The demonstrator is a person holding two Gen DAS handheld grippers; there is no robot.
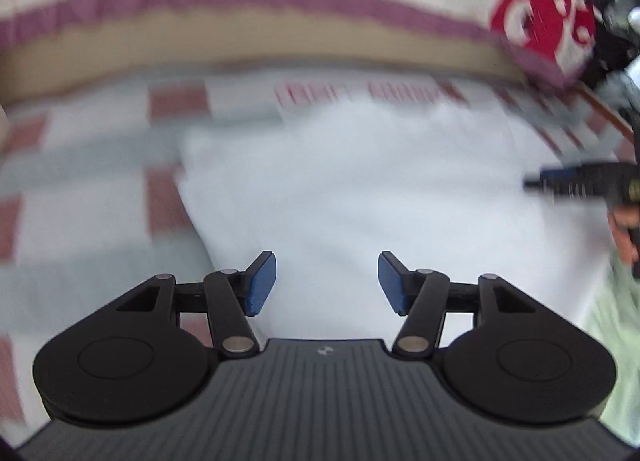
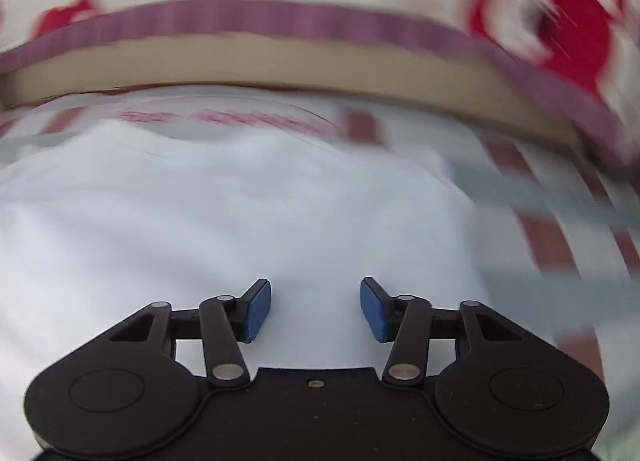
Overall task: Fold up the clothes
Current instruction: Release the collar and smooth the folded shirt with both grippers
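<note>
Nearest the lens, the left gripper and the right gripper both stand wide apart with nothing between their blue pads, just above the white garment. The garment lies on the red-checked cloth, with the cloth's printed red lettering beyond its far edge. Both views are blurred, so I judge a quick grab could catch the cloth too, or only one layer, giving a crooked fold.

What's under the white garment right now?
The white garment lies on a red, white and grey checked cloth, which shows around its edges in both views. Whatever sits beneath its middle is covered. Both tools, left and right, hang open above it.
</note>
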